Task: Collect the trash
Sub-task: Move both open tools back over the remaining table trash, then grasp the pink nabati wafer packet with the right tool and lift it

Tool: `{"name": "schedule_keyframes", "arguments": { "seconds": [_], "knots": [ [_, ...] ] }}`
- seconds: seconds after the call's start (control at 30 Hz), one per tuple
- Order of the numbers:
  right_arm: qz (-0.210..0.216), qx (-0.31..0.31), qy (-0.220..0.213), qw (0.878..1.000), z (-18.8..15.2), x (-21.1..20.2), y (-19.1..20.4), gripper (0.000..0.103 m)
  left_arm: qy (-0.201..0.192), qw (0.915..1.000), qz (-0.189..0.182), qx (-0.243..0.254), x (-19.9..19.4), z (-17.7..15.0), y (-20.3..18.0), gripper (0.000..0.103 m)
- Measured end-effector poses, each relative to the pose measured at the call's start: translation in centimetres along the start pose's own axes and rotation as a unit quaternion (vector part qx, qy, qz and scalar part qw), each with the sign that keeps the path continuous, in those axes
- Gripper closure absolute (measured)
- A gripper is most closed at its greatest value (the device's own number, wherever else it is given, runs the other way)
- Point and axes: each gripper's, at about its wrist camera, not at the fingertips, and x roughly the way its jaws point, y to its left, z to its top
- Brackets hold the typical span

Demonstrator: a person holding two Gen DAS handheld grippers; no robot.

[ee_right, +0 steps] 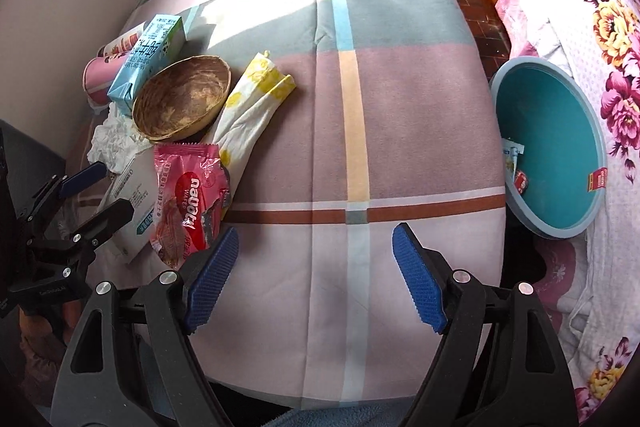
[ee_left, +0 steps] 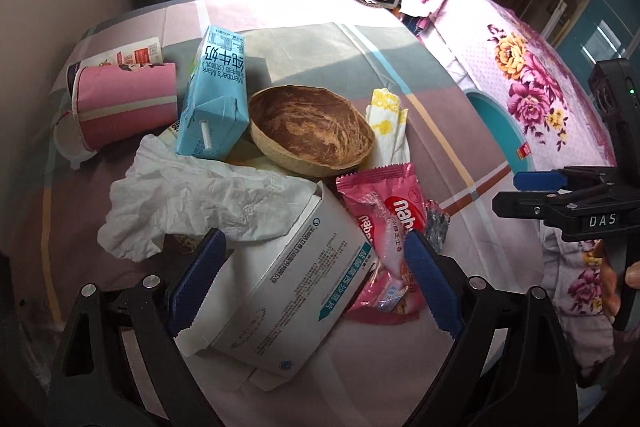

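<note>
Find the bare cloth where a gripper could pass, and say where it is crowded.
Free: the wide stretch between the napkin and the basin. Crowded: the far-left cluster, where carton, bowl, wrapper and box touch or overlap.

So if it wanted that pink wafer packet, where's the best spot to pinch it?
Probably the crimped top edge of the pink wafer wrapper, coming from above. It lies flat, partly over the white box, so that thin free seam near the wooden bowl offers the open right gripper something to close on.
</note>
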Motion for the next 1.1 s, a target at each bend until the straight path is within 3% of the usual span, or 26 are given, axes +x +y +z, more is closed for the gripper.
{"name": "schedule_keyframes", "arguments": {
  "seconds": [0.17, 0.33, 0.7, 0.77, 0.83, 0.93, 1.1],
  "knots": [
    [0.011, -0.032, 0.023, 0.999, -0.2, 1.7, 4.6, 0.025, -0.006, 0.9989, 0.001, -0.046, -0.9, -1.6, 4.2, 0.012],
    [0.006, -0.047, 0.034, 0.998, -0.1, 3.2, 7.4, 0.024, -0.004, 0.9984, 0.004, -0.056, -1.1, -2.8, 6.1, 0.012],
    [0.023, -0.02, 0.044, 0.999, 0.0, 5.4, 7.6, 0.024, 0.012, 0.9982, -0.017, -0.056, 0.1, -4.0, 6.7, 0.012],
    [0.028, -0.023, 0.038, 0.999, -0.1, 5.3, 7.6, 0.036, 0.008, 0.9982, -0.025, -0.055, 0.0, -4.2, 6.4, 0.012],
    [0.043, -0.026, 0.041, 0.998, -0.5, 5.2, 7.4, 0.058, 0.004, 0.9977, -0.04, -0.054, -0.1, -4.3, 6.3, 0.018],
    [0.041, -0.043, 0.028, 0.998, -0.9, 4.4, 7.9, 0.065, 0.01, 0.9976, -0.054, -0.044, -0.3, -4.3, 5.6, 0.043],
    [0.043, -0.053, 0.018, 0.997, -1.5, 3.0, 7.5, 0.071, 0.019, 0.9972, -0.068, -0.023, -0.9, -4.6, 4.6, 0.054]
  ]
}}
